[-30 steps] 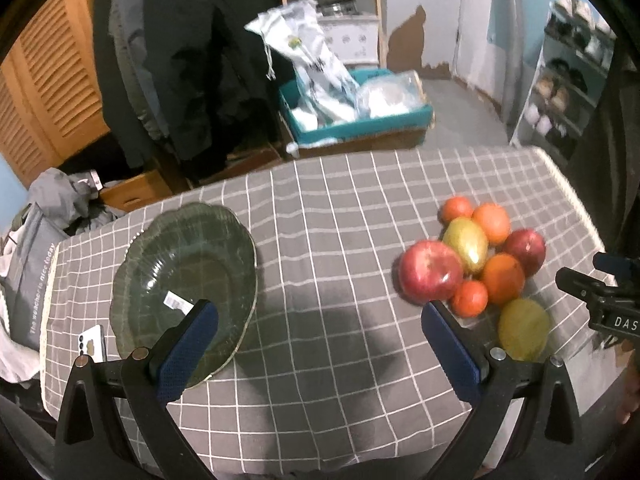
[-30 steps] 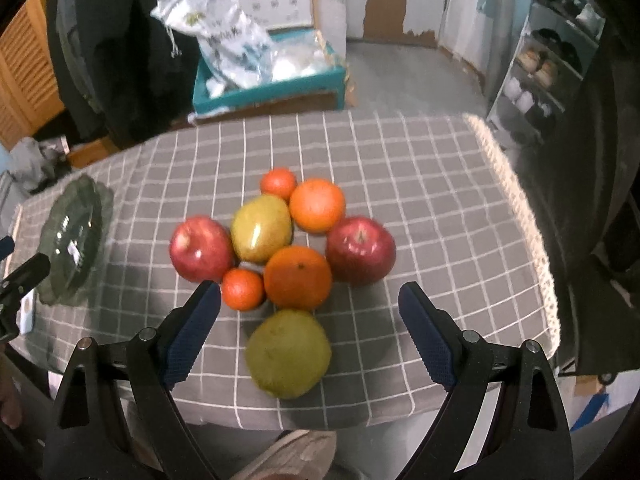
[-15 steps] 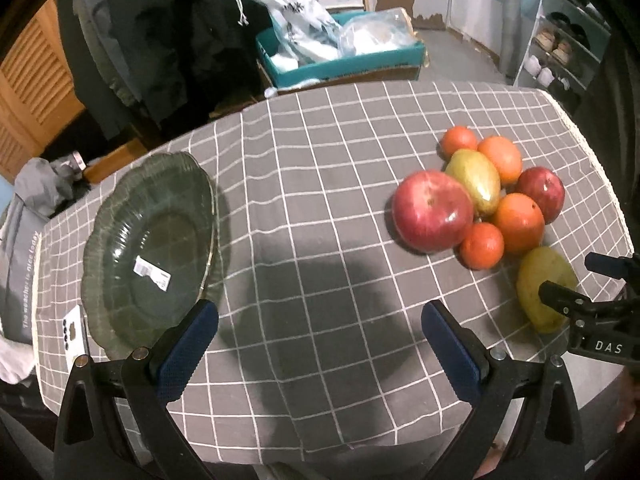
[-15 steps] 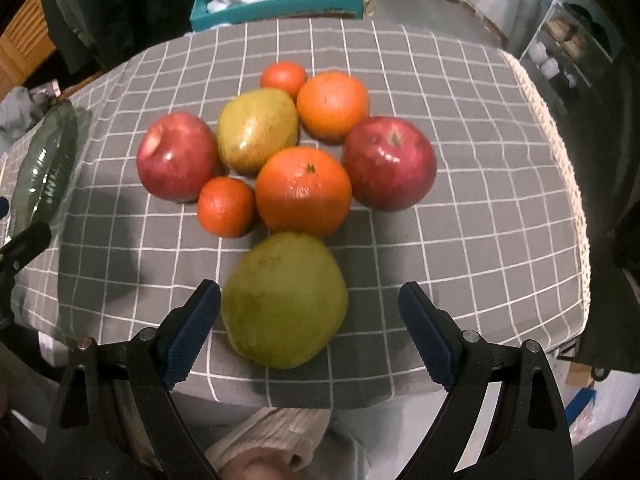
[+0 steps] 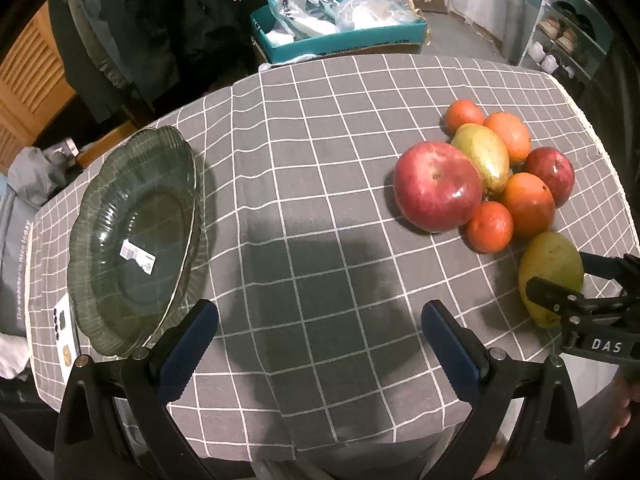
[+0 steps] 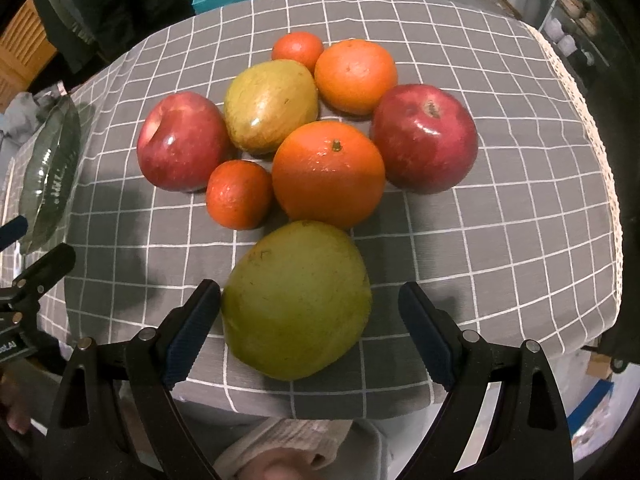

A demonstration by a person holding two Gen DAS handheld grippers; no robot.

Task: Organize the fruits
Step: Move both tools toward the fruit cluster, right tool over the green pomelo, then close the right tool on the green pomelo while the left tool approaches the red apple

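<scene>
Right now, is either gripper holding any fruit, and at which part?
Nothing is held. The right gripper is open around the near yellow-green mango, its pads not yet closed on it. The left gripper is open over bare cloth.

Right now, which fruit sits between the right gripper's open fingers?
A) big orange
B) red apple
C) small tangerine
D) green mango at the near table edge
D: in the right wrist view the green mango lies between the open fingers of the right gripper, not yet clamped; the other fruits sit farther back.
</scene>
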